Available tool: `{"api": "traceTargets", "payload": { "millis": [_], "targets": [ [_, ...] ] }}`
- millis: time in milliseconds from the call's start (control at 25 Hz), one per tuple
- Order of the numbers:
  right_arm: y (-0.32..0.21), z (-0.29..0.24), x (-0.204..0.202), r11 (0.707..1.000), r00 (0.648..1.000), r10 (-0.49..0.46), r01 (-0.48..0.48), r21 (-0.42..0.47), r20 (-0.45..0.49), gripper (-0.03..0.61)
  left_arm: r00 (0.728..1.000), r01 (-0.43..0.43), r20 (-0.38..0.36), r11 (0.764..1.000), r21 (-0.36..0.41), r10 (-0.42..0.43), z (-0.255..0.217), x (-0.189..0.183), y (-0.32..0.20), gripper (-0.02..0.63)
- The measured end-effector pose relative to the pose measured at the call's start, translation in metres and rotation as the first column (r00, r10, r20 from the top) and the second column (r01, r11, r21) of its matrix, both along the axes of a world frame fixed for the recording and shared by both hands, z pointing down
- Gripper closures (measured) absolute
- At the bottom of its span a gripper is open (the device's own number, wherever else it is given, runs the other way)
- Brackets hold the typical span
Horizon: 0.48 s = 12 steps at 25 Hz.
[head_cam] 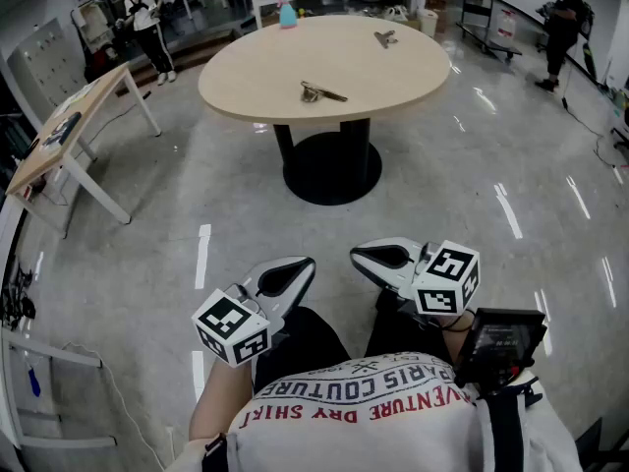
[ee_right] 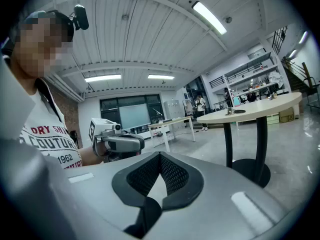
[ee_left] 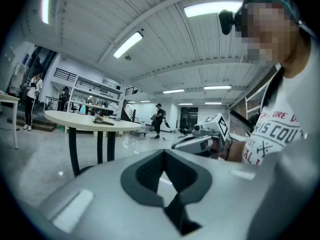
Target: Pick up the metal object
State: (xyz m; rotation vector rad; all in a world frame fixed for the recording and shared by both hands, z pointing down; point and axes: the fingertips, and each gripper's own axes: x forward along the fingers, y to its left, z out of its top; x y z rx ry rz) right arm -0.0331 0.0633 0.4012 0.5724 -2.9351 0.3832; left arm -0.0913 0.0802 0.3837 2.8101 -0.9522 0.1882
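Note:
A small metal object (head_cam: 319, 92) lies on the near half of the round wooden table (head_cam: 265, 67), well ahead of me across the floor. In the left gripper view it shows as a small shape (ee_left: 102, 120) on the tabletop, and in the right gripper view the metal object (ee_right: 232, 111) sits at the table's edge. Both grippers hang low in front of the person's body, far from the table. My left gripper (head_cam: 295, 271) (ee_left: 165, 184) is shut and empty. My right gripper (head_cam: 366, 256) (ee_right: 159, 184) is shut too, with nothing in it.
A second metal piece (head_cam: 385, 38) and a blue bottle (head_cam: 287, 13) sit on the table's far side. The table rests on a black pedestal (head_cam: 332, 165). A long desk (head_cam: 69, 126) stands left. People stand at back left (head_cam: 147, 23) and back right (head_cam: 562, 28).

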Motion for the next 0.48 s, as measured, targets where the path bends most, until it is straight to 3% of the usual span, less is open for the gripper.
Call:
{"api": "traceTargets", "payload": {
  "millis": [200,480],
  "targets": [
    [-0.008,-0.019,-0.014,0.997,0.998,-0.069,0.069,0.025,0.008,0.577,0.997,0.075,0.004,0.997,0.026,-0.075,-0.016,-0.014,-0.007,0.612],
    [-0.028,0.001,-0.015,0.996,0.997,-0.083,0.084,-0.009,0.004,0.577,0.998,0.059,0.015,0.998,-0.015,-0.059,0.007,-0.009,-0.029,0.612]
  ]
}}
